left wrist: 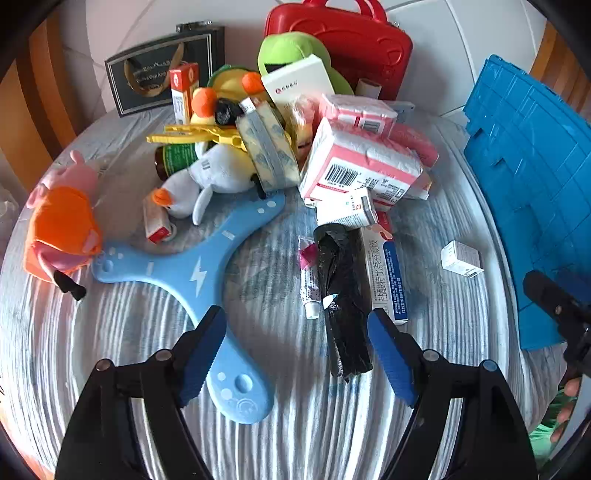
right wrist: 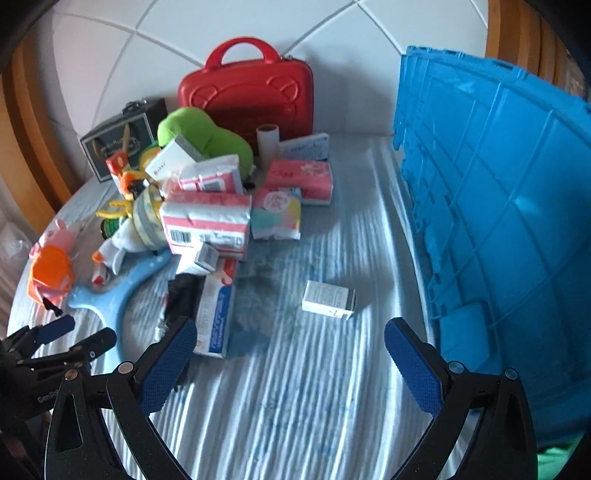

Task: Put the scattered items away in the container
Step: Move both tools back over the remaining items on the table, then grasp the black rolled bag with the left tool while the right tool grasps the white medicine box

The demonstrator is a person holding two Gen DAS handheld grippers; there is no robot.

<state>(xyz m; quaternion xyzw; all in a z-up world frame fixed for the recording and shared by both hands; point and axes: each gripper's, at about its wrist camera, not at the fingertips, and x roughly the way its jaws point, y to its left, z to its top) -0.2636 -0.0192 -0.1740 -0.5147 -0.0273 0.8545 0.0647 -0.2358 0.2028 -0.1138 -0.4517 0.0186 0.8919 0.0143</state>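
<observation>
Task barely begun: scattered items (left wrist: pixel 295 155) heaped left of blue crate (right wrist: pixel 498 206), none seen inside. Left gripper (left wrist: pixel 297 345) and right gripper (right wrist: pixel 290 363) both spread apart, empty.

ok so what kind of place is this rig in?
Probably a home, perhaps a bedroom: a striped fabric surface like a bedsheet, plush toys such as the white duck, and a tiled wall framed by wood.

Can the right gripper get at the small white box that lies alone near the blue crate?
Probably yes. The right gripper is open, the small white box lies apart from the pile, and only bare cloth lies between them.
</observation>
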